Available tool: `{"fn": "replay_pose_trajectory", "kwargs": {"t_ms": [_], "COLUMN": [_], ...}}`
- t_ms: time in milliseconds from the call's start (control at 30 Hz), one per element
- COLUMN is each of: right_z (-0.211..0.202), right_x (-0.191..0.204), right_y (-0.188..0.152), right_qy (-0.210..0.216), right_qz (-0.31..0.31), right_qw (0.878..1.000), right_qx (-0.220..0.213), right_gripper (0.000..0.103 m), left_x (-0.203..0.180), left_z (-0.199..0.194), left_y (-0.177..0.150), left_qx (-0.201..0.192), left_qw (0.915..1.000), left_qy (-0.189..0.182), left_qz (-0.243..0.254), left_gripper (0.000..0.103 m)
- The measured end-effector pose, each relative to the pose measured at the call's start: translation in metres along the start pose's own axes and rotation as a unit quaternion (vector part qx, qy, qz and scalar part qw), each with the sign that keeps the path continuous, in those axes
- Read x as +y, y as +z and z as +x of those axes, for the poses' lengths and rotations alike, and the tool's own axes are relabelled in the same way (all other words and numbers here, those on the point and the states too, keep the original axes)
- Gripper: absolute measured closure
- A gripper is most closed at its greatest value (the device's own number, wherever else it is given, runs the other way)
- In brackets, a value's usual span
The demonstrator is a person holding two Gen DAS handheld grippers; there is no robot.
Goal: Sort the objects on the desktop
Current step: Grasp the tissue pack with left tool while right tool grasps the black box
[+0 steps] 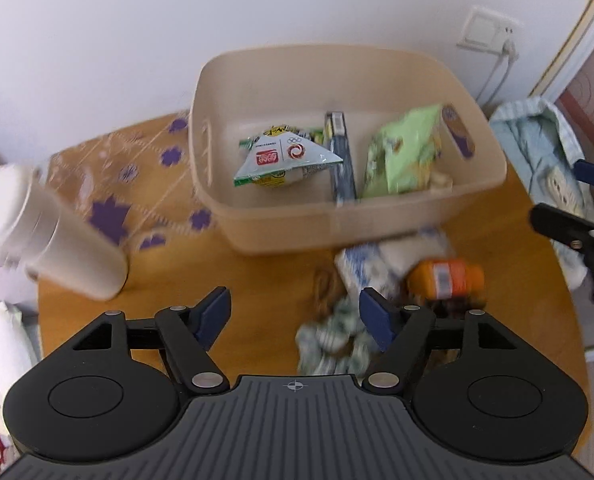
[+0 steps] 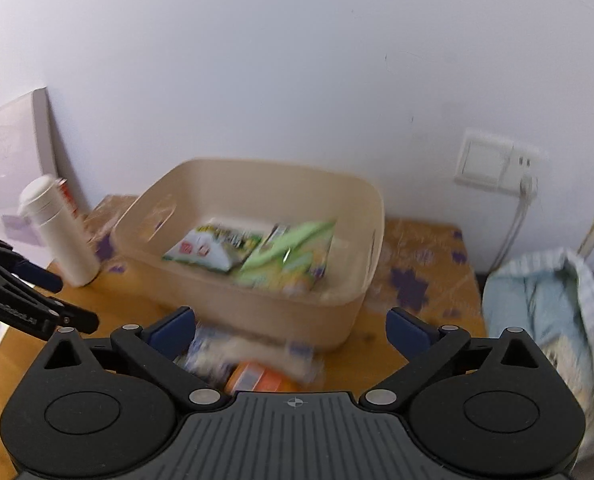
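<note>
A beige bin (image 1: 281,228) (image 2: 337,304) stands on the wooden table and holds a white-green snack packet (image 1: 285,160) (image 2: 205,250), a dark stick pack (image 1: 343,160) and a light green bag (image 1: 407,156) (image 2: 289,264). In front of it lie an orange bottle (image 1: 445,278) (image 2: 257,378), a blue-white pack (image 1: 381,260) (image 2: 237,350) and a crumpled wrapper (image 1: 333,340). My left gripper (image 1: 295,316) is open above the table, left of the wrapper. My right gripper (image 2: 291,332) is open above the orange bottle and the pack.
A white bottle (image 1: 57,236) (image 2: 61,236) stands at the table's left. A purple-patterned mat (image 1: 129,184) (image 2: 413,276) lies under the bin. A pale blue cloth bag (image 1: 545,152) (image 2: 545,320) sits off the right edge. A wall socket (image 1: 489,32) (image 2: 493,160) has a cable.
</note>
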State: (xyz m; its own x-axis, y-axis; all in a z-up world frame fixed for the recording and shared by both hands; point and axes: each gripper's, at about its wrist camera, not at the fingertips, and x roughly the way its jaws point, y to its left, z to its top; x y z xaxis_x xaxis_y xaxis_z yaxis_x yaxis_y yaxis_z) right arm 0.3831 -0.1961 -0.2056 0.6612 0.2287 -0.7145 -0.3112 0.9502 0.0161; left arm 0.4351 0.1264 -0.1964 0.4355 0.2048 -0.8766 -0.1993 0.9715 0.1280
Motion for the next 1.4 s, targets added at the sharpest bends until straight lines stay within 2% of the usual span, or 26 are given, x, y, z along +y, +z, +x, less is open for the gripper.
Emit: {"fn": "replay_pose_trajectory", "kwargs": {"t_ms": [167, 267, 467, 667, 800, 1033, 1200, 1267, 1400], "right_z": [-0.005, -0.014, -0.018, -0.010, 0.006, 0.031, 0.042, 0.042, 0.040], "right_x": [0.014, 0.018, 0.034, 0.043, 0.044, 0.051, 0.055, 0.057, 0.057], "right_y": [-0.036, -0.062, -0.111, -0.139, -0.154, -0.163, -0.167, -0.169, -0.172], "right_qy": [0.005, 0.020, 0.035, 0.039, 0.041, 0.051, 0.067, 0.069, 0.073], "right_qz": [-0.003, 0.017, -0.002, -0.049, -0.056, -0.082, -0.087, -0.094, -0.108], "right_qw": [1.000, 0.999, 0.999, 0.995, 0.993, 0.986, 0.981, 0.980, 0.978], "right_qx": [0.024, 0.022, 0.039, 0.073, 0.100, 0.134, 0.159, 0.161, 0.160], "right_gripper": [0.000, 0.000, 0.000, 0.000, 0.001, 0.015, 0.026, 0.027, 0.028], "left_x": [-0.008, -0.011, -0.011, -0.011, -0.011, -0.015, -0.017, -0.014, -0.007], "left_z": [-0.004, -0.003, 0.008, 0.024, 0.038, 0.055, 0.061, 0.063, 0.066], "left_y": [-0.047, -0.071, -0.108, -0.134, -0.146, -0.155, -0.153, -0.151, -0.154], "left_qx": [0.020, 0.030, 0.055, 0.079, 0.099, 0.097, 0.087, 0.091, 0.105], "left_qw": [0.9994, 0.9990, 0.9985, 0.9965, 0.9936, 0.9904, 0.9876, 0.9842, 0.9713], "left_qy": [0.003, -0.005, -0.007, 0.010, 0.019, 0.033, 0.026, 0.025, 0.017], "left_qz": [0.029, 0.031, -0.003, -0.025, -0.051, -0.093, -0.129, -0.149, -0.213], "left_gripper": [0.027, 0.027, 0.027, 0.027, 0.027, 0.027, 0.026, 0.026, 0.025]}}
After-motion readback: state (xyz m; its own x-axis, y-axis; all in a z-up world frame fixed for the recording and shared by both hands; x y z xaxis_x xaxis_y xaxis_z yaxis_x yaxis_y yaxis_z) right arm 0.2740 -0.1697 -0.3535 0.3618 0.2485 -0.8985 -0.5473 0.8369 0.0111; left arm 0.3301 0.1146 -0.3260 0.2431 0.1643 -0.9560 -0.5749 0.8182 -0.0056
